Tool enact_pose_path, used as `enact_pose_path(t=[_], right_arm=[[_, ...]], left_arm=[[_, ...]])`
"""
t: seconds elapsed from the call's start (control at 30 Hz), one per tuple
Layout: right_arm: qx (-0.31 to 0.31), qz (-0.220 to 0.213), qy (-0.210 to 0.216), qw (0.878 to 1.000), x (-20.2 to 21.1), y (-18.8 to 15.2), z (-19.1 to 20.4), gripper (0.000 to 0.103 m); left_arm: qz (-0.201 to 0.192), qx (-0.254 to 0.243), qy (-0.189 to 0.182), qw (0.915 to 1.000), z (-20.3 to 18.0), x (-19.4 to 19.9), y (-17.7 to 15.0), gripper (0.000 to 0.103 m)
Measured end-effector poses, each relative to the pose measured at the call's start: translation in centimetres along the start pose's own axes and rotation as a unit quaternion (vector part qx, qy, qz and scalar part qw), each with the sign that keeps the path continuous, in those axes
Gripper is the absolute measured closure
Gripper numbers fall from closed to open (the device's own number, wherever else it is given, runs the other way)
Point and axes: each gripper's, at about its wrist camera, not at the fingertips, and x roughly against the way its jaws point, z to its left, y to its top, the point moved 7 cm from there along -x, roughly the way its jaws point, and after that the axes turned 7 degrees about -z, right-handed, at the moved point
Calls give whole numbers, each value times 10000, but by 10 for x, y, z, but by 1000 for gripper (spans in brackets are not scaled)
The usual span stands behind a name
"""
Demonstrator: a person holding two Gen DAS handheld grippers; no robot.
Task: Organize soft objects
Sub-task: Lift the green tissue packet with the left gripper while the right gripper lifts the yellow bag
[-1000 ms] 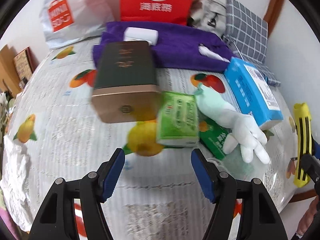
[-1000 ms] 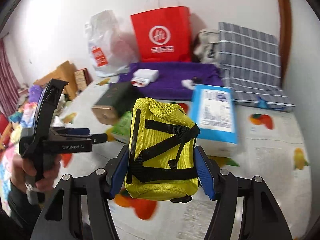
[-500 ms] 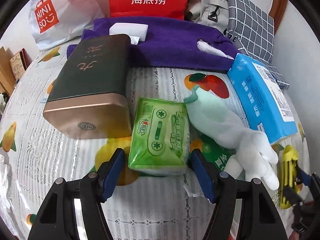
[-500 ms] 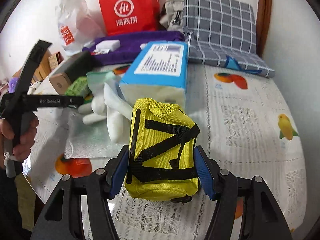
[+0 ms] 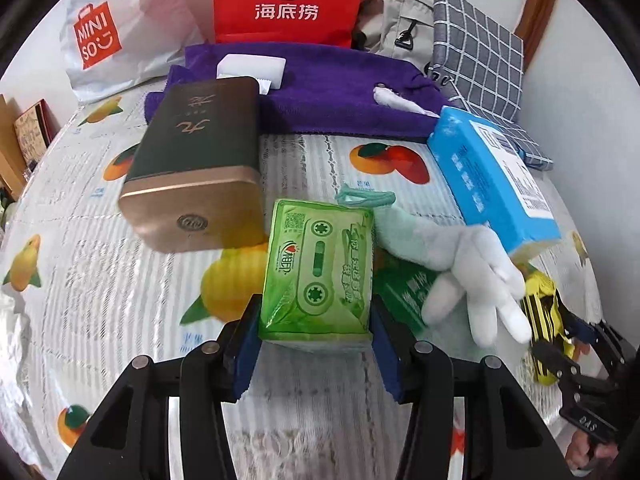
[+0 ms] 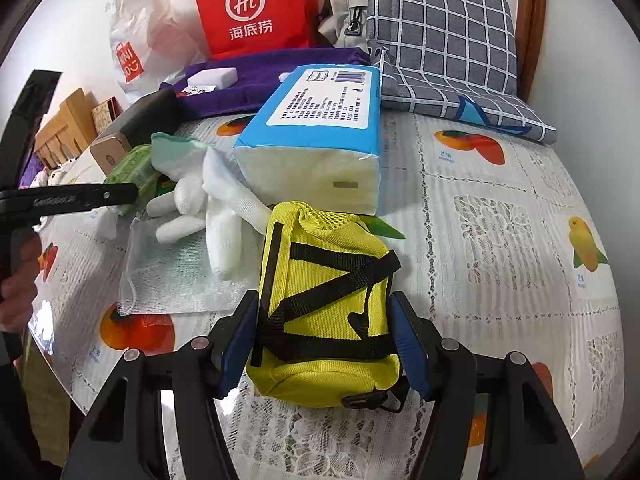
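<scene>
In the left wrist view my left gripper (image 5: 316,344) has its blue pads on both sides of a green tissue pack (image 5: 318,270) lying on the table. A pale green and white plush glove (image 5: 452,264) lies just right of the pack. In the right wrist view my right gripper (image 6: 324,340) is shut on a yellow pouch with black straps (image 6: 326,308), low over the tablecloth. The glove (image 6: 200,200) and a blue tissue package (image 6: 320,136) lie beyond the pouch. The pouch also shows at the right edge of the left wrist view (image 5: 542,312).
A dark green and gold box (image 5: 196,168) lies left of the green pack. A purple towel (image 5: 320,88), a red paper bag (image 5: 288,0), a white Miniso bag (image 5: 108,40) and a grey checked cushion (image 6: 444,36) are at the back. A white mesh cloth (image 6: 176,276) lies under the glove.
My left gripper has moved in on the green tissue pack until its pads flank it. My right gripper has carried the yellow pouch down next to the blue package.
</scene>
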Motion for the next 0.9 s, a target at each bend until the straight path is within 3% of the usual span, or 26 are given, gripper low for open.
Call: enact_pose_path(t=[0.37, 0.9], right_arm=[[-190, -201, 93, 9996, 26, 3, 5, 39], [-312, -812, 133, 9961, 89, 36, 14, 39]], left_arm=[[-130, 192, 83, 9997, 17, 37, -15, 55], [-573, 406, 8, 9975, 26, 102, -1, 55]])
